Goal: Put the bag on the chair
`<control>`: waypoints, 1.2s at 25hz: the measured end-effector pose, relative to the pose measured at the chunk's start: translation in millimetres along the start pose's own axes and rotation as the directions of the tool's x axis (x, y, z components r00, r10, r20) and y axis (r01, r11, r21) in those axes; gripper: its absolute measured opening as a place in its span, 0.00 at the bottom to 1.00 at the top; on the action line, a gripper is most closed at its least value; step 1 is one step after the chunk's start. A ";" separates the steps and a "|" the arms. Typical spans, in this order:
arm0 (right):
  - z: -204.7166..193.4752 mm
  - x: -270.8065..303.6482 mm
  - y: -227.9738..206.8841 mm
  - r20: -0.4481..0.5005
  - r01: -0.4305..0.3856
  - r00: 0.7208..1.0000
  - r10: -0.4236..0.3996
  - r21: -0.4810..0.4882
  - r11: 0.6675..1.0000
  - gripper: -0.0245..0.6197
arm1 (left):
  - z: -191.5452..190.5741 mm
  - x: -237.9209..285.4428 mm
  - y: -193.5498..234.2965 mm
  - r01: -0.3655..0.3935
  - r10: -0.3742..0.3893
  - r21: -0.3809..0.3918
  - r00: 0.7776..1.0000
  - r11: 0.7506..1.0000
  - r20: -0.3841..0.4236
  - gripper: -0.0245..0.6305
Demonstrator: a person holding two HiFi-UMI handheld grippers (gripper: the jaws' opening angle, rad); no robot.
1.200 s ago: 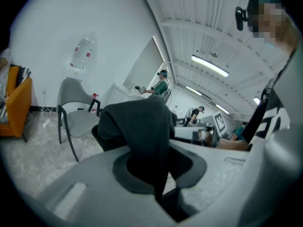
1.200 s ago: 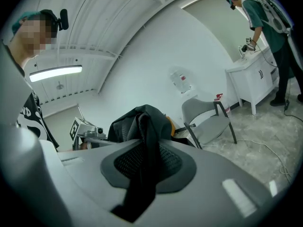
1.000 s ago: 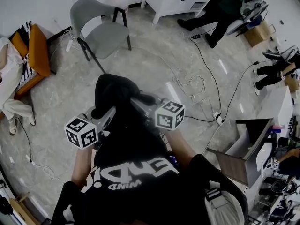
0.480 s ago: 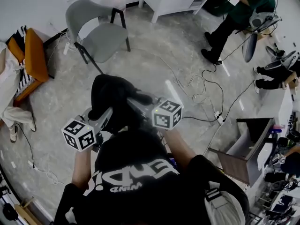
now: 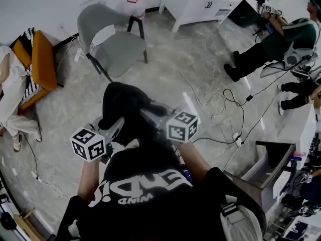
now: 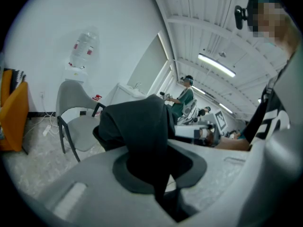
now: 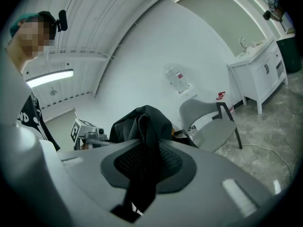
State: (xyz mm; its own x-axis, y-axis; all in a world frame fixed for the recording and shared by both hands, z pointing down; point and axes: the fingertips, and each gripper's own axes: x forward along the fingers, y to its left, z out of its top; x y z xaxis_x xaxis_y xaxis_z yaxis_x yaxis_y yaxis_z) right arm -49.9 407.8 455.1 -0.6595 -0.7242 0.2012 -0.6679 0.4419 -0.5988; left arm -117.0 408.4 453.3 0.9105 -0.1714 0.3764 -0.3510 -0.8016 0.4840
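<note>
left gripper (image 5: pixel 107 120), right gripper (image 5: pixel 153 108) still on bag (image 5: pixel 124 100)

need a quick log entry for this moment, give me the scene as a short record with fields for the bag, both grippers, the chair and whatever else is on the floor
bag: black bag, held up off the floor in front of the person
left gripper: shut on a fold of the black bag
right gripper: shut on a strap or fold of the black bag
chair: grey chair, upright, ahead of the bag, nothing on its seat
floor: cables trailing to the right; orange seat at the left
task state: bag not yet on the chair
</note>
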 end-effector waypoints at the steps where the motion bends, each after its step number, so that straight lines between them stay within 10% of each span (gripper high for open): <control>1: 6.5 6.1 -6.4 -0.005 -0.004 1.000 0.004 0.000 1.000 0.14 | 6.6 4.4 8.0 -0.007 0.007 -0.004 1.000 1.000 0.001 0.12; 30: 172.9 124.2 -158.3 -0.079 -0.115 0.991 0.112 -0.028 0.993 0.14 | 168.9 113.7 159.2 -0.096 0.102 -0.065 0.991 0.993 0.089 0.12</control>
State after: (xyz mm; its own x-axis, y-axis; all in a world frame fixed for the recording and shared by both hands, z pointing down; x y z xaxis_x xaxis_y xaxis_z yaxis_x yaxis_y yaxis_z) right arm 33.6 156.3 440.8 -0.7556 -0.6257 0.1938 -0.5974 0.5368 -0.5958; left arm -32.4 164.7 439.7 0.8858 -0.3023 0.3520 -0.4504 -0.7424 0.4959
